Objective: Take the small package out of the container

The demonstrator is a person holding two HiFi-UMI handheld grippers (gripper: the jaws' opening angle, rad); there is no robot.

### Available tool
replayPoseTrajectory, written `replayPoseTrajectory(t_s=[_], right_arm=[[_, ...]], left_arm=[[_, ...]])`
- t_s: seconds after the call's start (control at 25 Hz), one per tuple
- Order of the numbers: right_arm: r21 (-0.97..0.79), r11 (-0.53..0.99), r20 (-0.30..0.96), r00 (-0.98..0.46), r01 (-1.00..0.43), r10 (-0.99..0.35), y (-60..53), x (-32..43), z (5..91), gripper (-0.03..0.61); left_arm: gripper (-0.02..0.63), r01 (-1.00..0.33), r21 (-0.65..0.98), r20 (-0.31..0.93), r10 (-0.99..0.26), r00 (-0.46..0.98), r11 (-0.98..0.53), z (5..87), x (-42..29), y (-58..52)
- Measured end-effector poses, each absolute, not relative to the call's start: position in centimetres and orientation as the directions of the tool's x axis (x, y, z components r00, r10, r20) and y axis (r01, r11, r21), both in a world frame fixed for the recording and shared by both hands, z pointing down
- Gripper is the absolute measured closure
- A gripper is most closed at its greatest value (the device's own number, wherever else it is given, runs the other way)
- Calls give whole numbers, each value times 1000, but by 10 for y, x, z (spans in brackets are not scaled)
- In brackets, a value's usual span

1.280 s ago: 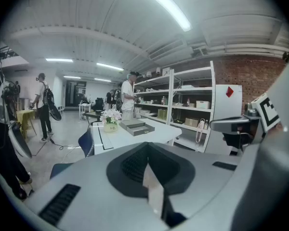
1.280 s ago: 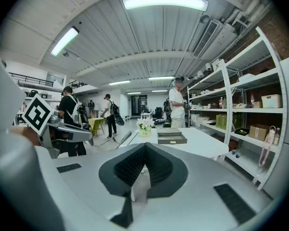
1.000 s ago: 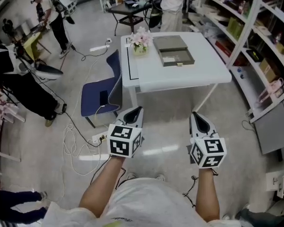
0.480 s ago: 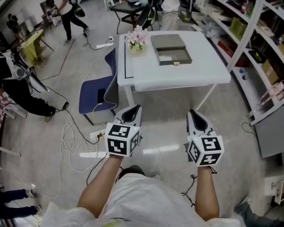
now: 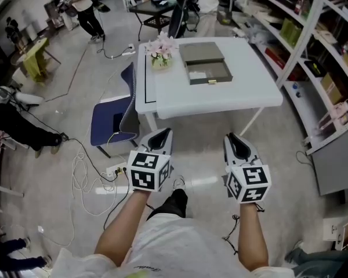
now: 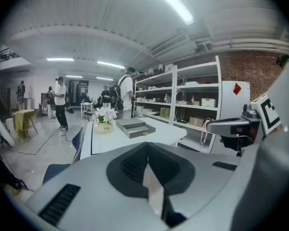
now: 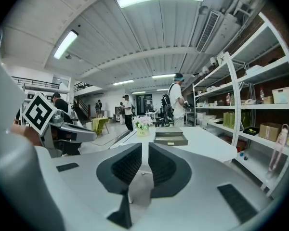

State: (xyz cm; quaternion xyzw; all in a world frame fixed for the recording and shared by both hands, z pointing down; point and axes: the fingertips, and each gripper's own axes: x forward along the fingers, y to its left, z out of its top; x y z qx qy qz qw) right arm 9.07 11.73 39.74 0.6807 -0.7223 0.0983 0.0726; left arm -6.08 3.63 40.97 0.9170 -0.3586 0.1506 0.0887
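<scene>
A grey container [image 5: 206, 63] with its drawer pulled out lies on the white table [image 5: 243, 91] ahead of me. Something pale, perhaps the small package [image 5: 199, 73], lies in the drawer. Both grippers hang in the air short of the table's near edge, well apart from the container. My left gripper [image 5: 160, 136] is shut with nothing in it; in the left gripper view [image 6: 147, 147] the container [image 6: 134, 127] is far off. My right gripper [image 5: 234, 141] has a narrow gap and its jaws are opening on nothing; the right gripper view [image 7: 144, 147] faces the container [image 7: 169, 137].
A pot of pink flowers [image 5: 159, 52] stands on the table's far left corner. A blue chair [image 5: 115, 120] sits left of the table, with cables [image 5: 87, 175] on the floor. Shelving [image 5: 313, 45] runs along the right. People stand at the back.
I have stepped closer, so the table sits nearer and lower in the head view. Both grippers stay side by side. A person at the back left has walked farther away.
</scene>
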Motion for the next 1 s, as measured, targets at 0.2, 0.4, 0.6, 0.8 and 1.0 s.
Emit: replayPoseTrajectory(t_s=[0.2, 0.4, 0.6, 0.8, 1.0], right_arm=[[-31, 57, 253, -63, -998, -965, 72, 104, 406, 520], [-36, 60, 280, -68, -998, -957, 18, 119, 411, 508], [-52, 58, 317, -72, -997, -946, -32, 131, 418, 490], [-67, 58, 354, -78, -996, -932, -78, 141, 425, 473], [-77, 72, 392, -96, -994, -915, -119, 149, 432, 453]], left_arm=[[611, -682, 68, 345, -624, 701, -728, 422, -45, -10], [611, -683, 85, 357, -618, 701, -726, 428, -29, -64], [611, -676, 103, 379, -599, 705, -730, 435, -16, -111], [611, -671, 128, 393, -583, 711, -731, 443, -4, -155], [611, -659, 145, 404, -563, 721, -738, 449, 7, -189]])
